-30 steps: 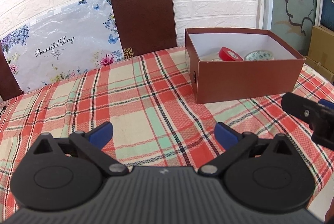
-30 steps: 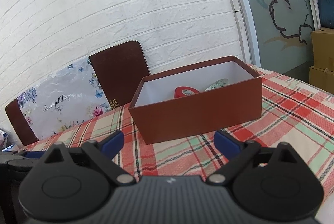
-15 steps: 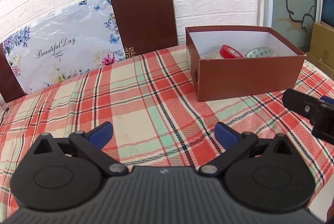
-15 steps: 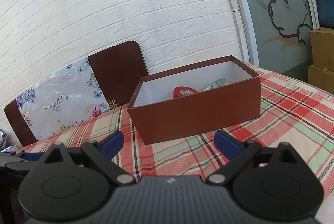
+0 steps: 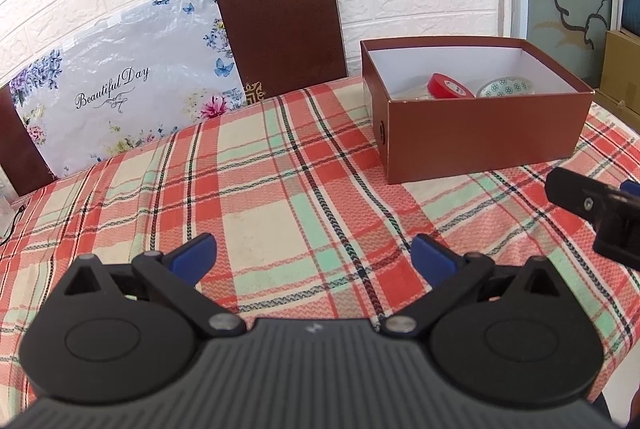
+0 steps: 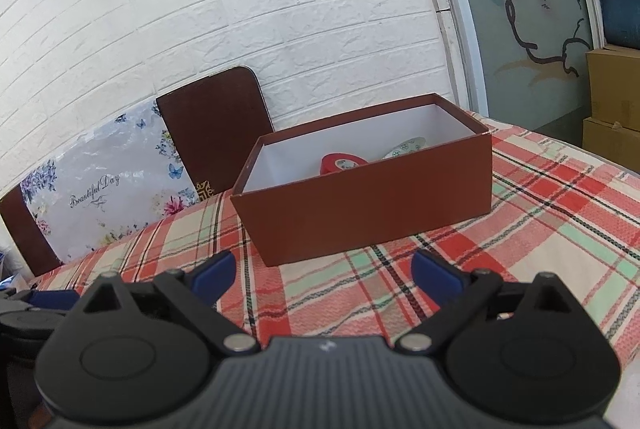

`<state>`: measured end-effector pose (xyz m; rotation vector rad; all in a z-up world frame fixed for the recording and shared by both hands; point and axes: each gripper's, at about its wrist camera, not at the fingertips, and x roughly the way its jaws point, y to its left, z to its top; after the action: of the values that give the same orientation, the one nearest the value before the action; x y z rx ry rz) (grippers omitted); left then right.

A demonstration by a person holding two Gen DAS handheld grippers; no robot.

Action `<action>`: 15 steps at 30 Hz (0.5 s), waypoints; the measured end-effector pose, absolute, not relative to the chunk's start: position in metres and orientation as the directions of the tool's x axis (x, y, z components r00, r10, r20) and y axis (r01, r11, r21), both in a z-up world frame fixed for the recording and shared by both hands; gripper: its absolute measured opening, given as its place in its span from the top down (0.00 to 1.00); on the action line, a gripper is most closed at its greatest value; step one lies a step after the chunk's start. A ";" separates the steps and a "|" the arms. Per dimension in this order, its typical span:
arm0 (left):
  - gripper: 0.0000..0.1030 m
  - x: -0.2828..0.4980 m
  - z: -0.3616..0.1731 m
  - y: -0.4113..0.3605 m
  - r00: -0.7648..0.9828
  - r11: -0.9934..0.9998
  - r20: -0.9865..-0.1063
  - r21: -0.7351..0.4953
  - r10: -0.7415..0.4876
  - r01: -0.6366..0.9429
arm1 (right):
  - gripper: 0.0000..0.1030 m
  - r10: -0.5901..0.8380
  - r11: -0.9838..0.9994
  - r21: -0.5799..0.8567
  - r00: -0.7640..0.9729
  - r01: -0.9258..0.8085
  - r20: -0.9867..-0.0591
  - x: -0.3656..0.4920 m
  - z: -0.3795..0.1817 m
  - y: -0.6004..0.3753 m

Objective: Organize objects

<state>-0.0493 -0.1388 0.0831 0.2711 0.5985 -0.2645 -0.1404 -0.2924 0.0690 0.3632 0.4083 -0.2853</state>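
Both my grippers, left (image 5: pixel 313 255) and right (image 6: pixel 322 271), have eased back, jaws apart and empty. The box (image 5: pixel 480 133) at 1 o'clock holds red tape (image 5: pixel 447 85) and bowl (image 5: pixel 506 87); I judge sorting finished.

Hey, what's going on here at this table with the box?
A person is tidying up with a pair of handheld tongs, one in each hand. Both the left tongs and the right tongs are open and empty, held over the plaid tablecloth. The open brown cardboard box already holds a roll of red tape and a small patterned bowl. No loose objects show on the visible cloth, so the sorting looks largely done.
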 end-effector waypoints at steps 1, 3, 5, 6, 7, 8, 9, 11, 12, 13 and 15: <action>0.00 -0.049 0.083 -0.139 0.794 0.933 -0.586 0.170 -0.164 0.318 | 0.05 -0.197 0.897 0.283 0.880 0.340 -0.432 -0.140 0.069 -0.293; 0.00 -0.048 0.083 -0.139 0.792 0.934 -0.588 0.169 -0.161 0.315 | 0.05 -0.197 0.897 0.283 0.880 0.340 -0.431 -0.141 0.069 -0.293; 0.00 -0.048 0.082 -0.139 0.792 0.933 -0.590 0.172 -0.158 0.315 | 0.04 -0.196 0.896 0.285 0.879 0.341 -0.434 -0.140 0.067 -0.293; 0.00 -0.048 0.082 -0.140 0.792 0.932 -0.590 0.178 -0.156 0.316 | 0.04 -0.193 0.895 0.289 0.878 0.341 -0.437 -0.140 0.067 -0.295; 0.00 -0.048 0.082 -0.141 0.792 0.930 -0.590 0.183 -0.156 0.319 | 0.04 -0.190 0.893 0.294 0.878 0.341 -0.440 -0.140 0.066 -0.295; 0.00 -0.049 0.081 -0.142 0.793 0.928 -0.589 0.188 -0.156 0.322 | 0.04 -0.187 0.891 0.298 0.877 0.341 -0.442 -0.140 0.065 -0.296; 0.00 -0.049 0.081 -0.142 0.793 0.927 -0.589 0.190 -0.156 0.324 | 0.04 -0.187 0.889 0.302 0.876 0.343 -0.445 -0.140 0.065 -0.296; 0.00 -0.049 0.080 -0.144 0.789 0.926 -0.594 0.191 -0.155 0.326 | 0.03 -0.186 0.887 0.307 0.875 0.346 -0.448 -0.140 0.064 -0.298; 0.00 -0.049 0.080 -0.144 0.788 0.926 -0.596 0.191 -0.155 0.326 | 0.03 -0.185 0.886 0.309 0.874 0.346 -0.450 -0.140 0.063 -0.298; 0.00 -0.049 0.079 -0.144 0.787 0.926 -0.597 0.190 -0.154 0.326 | 0.03 -0.185 0.885 0.310 0.873 0.347 -0.450 -0.140 0.063 -0.299; 0.00 -0.049 0.080 -0.144 0.786 0.927 -0.598 0.187 -0.154 0.324 | 0.03 -0.185 0.885 0.310 0.873 0.348 -0.451 -0.140 0.063 -0.299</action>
<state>-0.0488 -0.1442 0.0796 0.2890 0.6151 -0.2616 -0.1395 -0.2990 0.0627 0.3957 0.4252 -0.2861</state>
